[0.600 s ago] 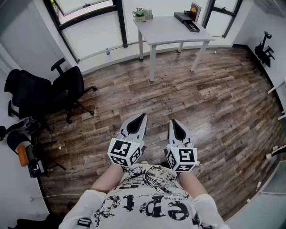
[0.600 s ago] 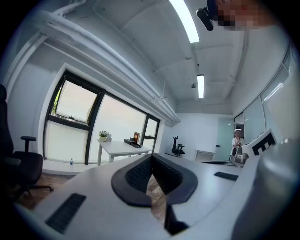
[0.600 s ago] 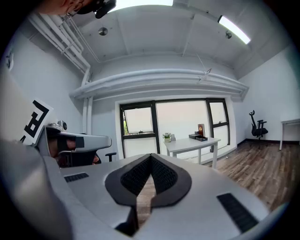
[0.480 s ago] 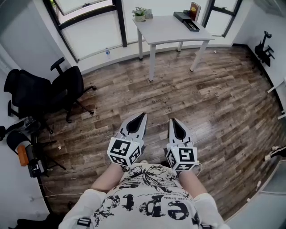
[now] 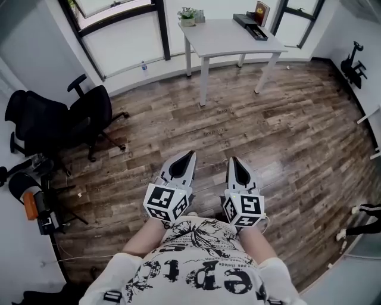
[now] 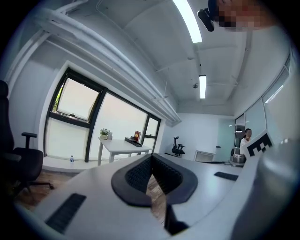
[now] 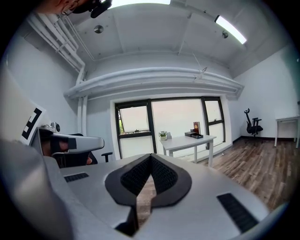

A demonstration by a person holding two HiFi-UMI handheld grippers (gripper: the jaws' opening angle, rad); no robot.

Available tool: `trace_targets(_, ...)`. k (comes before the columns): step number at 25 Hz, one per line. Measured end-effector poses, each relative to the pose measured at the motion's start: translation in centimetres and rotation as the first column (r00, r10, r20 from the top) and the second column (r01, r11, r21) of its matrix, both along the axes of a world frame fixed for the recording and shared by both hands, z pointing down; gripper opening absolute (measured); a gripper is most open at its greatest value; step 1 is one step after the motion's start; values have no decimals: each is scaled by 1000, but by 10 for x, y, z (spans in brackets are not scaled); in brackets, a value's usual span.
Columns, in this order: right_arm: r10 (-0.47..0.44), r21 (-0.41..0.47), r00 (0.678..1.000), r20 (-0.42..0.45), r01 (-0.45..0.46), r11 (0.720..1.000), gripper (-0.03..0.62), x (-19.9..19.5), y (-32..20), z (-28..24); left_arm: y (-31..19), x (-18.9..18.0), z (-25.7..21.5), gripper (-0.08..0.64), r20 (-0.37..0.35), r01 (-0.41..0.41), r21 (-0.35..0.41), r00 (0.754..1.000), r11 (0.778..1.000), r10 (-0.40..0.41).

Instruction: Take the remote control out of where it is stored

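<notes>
Both grippers are held level in front of the person's waist, above the wooden floor. My left gripper (image 5: 190,154) (image 6: 151,157) is shut, its jaw tips meet and nothing is between them. My right gripper (image 5: 233,159) (image 7: 151,156) is shut and empty as well. Far ahead stands a white table (image 5: 221,39) (image 6: 118,145) (image 7: 186,140) by the windows. On it lie a flat black object (image 5: 251,27), a small potted plant (image 5: 187,16) and an upright box (image 5: 260,12). I cannot make out a remote control from here.
Two black office chairs (image 5: 65,119) and tripod gear (image 5: 38,208) crowd the left wall. Another black chair (image 5: 352,67) stands at the far right. Open wooden floor (image 5: 268,137) lies between me and the table. A person (image 6: 246,137) stands far off in the left gripper view.
Both grippers have kept their place and stayed shut. A dark shape at the right edge of the floor has shifted lower.
</notes>
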State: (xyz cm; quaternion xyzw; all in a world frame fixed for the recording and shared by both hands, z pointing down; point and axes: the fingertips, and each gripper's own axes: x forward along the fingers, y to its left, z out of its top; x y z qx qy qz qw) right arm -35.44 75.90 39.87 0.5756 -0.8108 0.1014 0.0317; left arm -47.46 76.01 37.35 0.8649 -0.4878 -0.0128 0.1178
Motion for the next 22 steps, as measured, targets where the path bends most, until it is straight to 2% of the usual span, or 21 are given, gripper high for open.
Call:
trace_targets(5, -4, -17, 1000, -17, 3, 1000, 2, -1, 2, 9, 0, 5, 12, 9, -4, -45, -45, 999, 998, 45)
trace_targets(9, 3, -26, 999, -32, -4, 1000, 2, 17, -8, 17, -13, 22, 18, 9, -4, -47, -60, 999, 997, 47)
trace_targets(13, 0, -34, 1000, -27, -1, 999, 2, 49, -36, 21, -40, 51, 20, 9, 4, -24, -59, 1000, 998, 24)
trace_targets(19, -62, -10, 998, -32, 62, 998, 2, 106, -97, 14, -92, 112, 18, 9, 34, -1, -44, 999, 999, 2)
trace_targets(22, -74, 3, 997, -35, 74, 997, 2, 149, -127, 12, -120, 152, 19, 9, 6, 17, -44, 1000, 999, -17)
